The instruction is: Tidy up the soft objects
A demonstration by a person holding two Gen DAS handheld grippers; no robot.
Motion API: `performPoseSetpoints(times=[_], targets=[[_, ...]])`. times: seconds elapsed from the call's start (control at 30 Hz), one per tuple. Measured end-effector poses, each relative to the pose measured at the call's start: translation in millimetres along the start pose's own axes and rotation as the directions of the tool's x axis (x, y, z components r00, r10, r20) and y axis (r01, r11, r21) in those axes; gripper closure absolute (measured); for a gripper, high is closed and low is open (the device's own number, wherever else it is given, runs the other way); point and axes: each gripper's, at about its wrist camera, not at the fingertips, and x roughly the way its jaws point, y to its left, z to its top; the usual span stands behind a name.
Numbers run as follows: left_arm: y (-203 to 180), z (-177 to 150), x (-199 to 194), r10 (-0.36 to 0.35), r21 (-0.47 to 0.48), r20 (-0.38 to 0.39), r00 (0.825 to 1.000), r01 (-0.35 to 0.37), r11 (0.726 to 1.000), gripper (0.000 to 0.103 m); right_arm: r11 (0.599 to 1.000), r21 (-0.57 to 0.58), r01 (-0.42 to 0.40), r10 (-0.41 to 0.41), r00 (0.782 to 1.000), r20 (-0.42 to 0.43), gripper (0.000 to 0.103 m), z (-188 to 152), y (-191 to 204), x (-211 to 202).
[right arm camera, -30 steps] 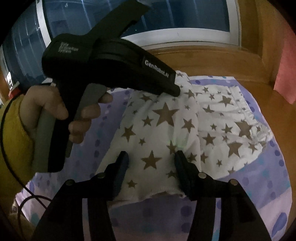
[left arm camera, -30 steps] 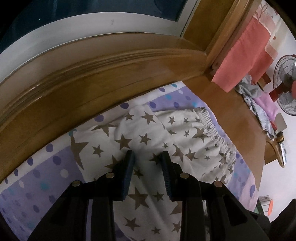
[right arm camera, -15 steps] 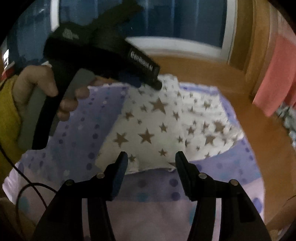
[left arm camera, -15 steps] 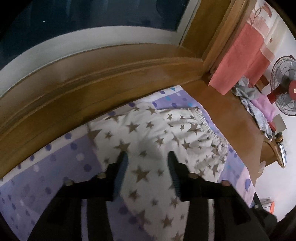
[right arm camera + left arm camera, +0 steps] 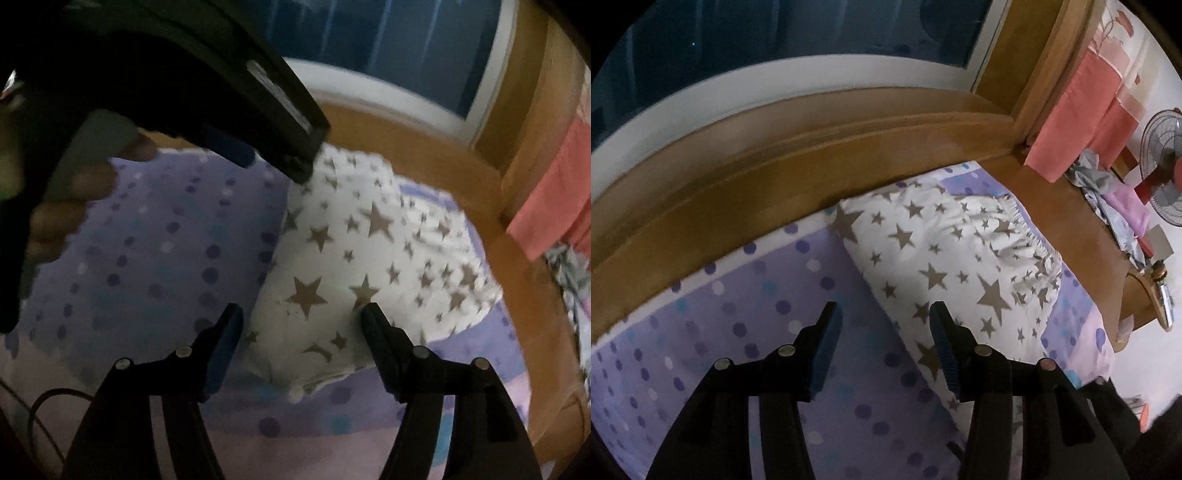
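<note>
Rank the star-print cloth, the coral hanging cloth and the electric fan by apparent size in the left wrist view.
1. star-print cloth, clearly largest.
2. coral hanging cloth.
3. electric fan, cut by the frame edge and farther off, so its rank is unsure.

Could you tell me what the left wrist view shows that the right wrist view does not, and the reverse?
Only the left wrist view shows the fan and the left gripper's open, empty jaws over the dotted sheet. Only the right wrist view shows the hand holding the left gripper and a cable, plus the right gripper, jaws opening, nothing clamped. Both show the star-patterned pillow, the wooden bed frame and the pink cloth.
</note>
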Motion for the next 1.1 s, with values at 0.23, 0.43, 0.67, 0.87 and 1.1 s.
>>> performPoseSetpoints(times=[0.23,0.43,0.67,0.87,1.1], targets=[[10,-1,17,-0.087,-0.053,-0.029,0.996,0.085,0.995,0.053,0.998,0.001,0.06,-0.06,0.998,-0.027,0.036,-4,7,6],[29,7,28,-0.196,-0.163,-0.029,0.98,0.189,0.968,0.051,0.997,0.024,0.07,-0.069,0.997,-0.036,0.035,-2,5,12],[62,15,33,-0.295,-0.299,0.035,0.955,0.292,0.909,0.049,0.997,0.043,0.063,-0.062,0.998,-0.017,0.034,-2,1,16],[52,17,55,-0.341,-0.354,-0.011,0.94,0.315,0.88,0.049,0.998,0.047,0.033,-0.032,0.999,-0.013,0.032,-2,-1,16],[49,12,56,-0.356,-0.393,0.014,0.934,0.333,0.857,0.049,0.998,0.058,-0.02,0.019,1.0,0.005,0.039,-1,-13,17]])
